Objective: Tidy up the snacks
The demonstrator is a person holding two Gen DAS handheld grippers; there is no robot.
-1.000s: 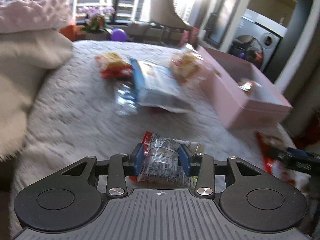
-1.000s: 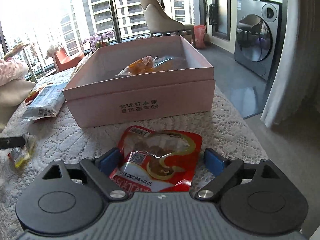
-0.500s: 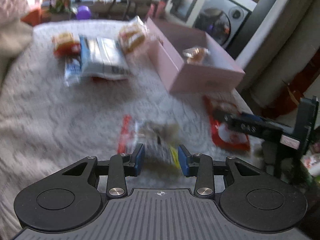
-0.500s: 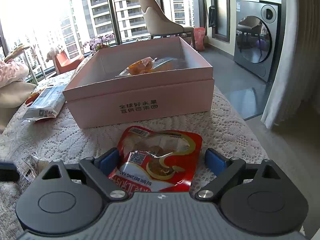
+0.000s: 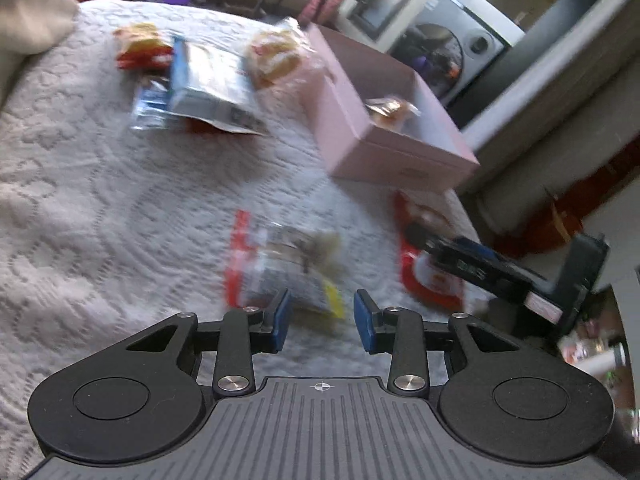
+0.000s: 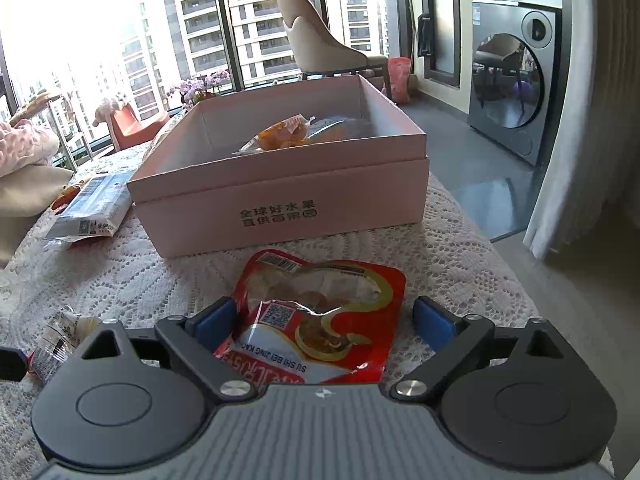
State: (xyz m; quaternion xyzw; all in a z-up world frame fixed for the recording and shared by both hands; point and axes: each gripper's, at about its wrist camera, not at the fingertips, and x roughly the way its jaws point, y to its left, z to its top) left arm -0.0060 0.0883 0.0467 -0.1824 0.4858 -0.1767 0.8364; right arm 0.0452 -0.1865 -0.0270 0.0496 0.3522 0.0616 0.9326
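A clear snack packet with a red edge point(image 5: 280, 268) lies blurred on the white lace cloth, just ahead of my left gripper point(image 5: 322, 320). Its jaws are closing; only the packet's yellow corner reaches between the tips, and no pad presses it. The same packet point(image 6: 60, 340) shows at the left in the right wrist view. A red pouch point(image 6: 316, 320) lies flat between the jaws of my right gripper point(image 6: 324, 318), which are opening and stand clear of it. Behind it stands the open pink box point(image 6: 280, 200), holding an orange snack point(image 6: 284, 134).
Beyond the packet lie a blue-white bag point(image 5: 208, 84), a red-yellow packet point(image 5: 140, 46) and a bread packet point(image 5: 276, 54), left of the pink box point(image 5: 400, 156). Pillows point(image 5: 28, 20) sit far left. The cloth's edge drops off right of the red pouch point(image 5: 428, 280); a washing machine point(image 6: 516, 92) stands beyond.
The left view has swung to the right. The clear packet that sat between the left jaws now lies ahead of the tips. The right jaws have spread a little wider around the red pouch.
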